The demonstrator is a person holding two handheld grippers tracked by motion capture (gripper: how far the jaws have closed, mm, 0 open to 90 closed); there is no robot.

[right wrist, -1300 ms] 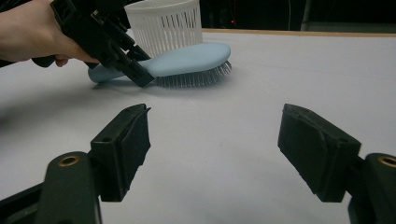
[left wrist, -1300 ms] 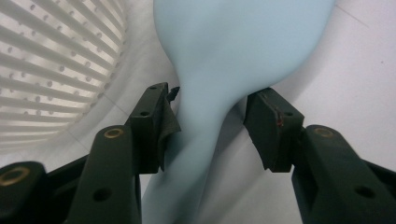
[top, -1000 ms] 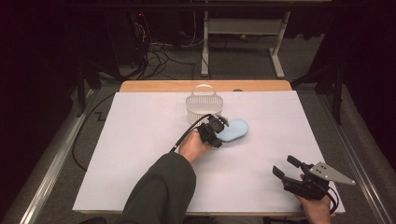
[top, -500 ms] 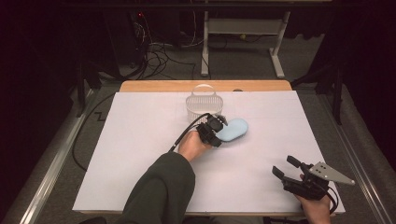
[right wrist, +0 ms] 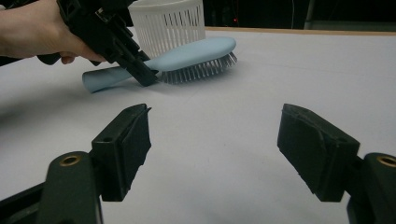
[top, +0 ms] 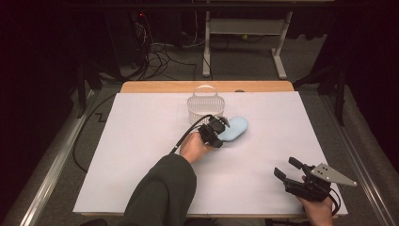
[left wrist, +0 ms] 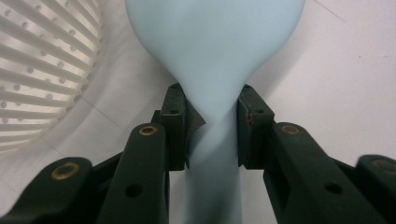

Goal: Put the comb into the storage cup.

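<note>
Now, the pale blue hairbrush [top: 234, 128] lies bristles-down on the white-covered counter [top: 141, 155], just in front of and to the right of the white slatted basket [top: 205, 104], close to it but apart as far as the high view tells. The left tongs [top: 217, 133] have it by the neck: in the left gripper view the two pads [left wrist: 180, 128] press in from both sides where the handle narrows below the head, so that pair is closed on the brush. From the right gripper view the tongs come down at a slant onto the handle, with the bristles resting on the counter.

So where are we? The grasp looks made, and that's the part done. The lift isn't: the brush sits on the surface, and nothing is in the basket that I can make out. My read is that it's headed for the basket, so raising it, carrying it over the rim and letting go are all left.

The right tongs [top: 288, 171] wait near the front right corner of the counter, well apart from the action, jaws spread wide with nothing between them.

Against the frames from a second and half a second back, there's barely a change: brush, basket and both hands sit in the same places.
</note>
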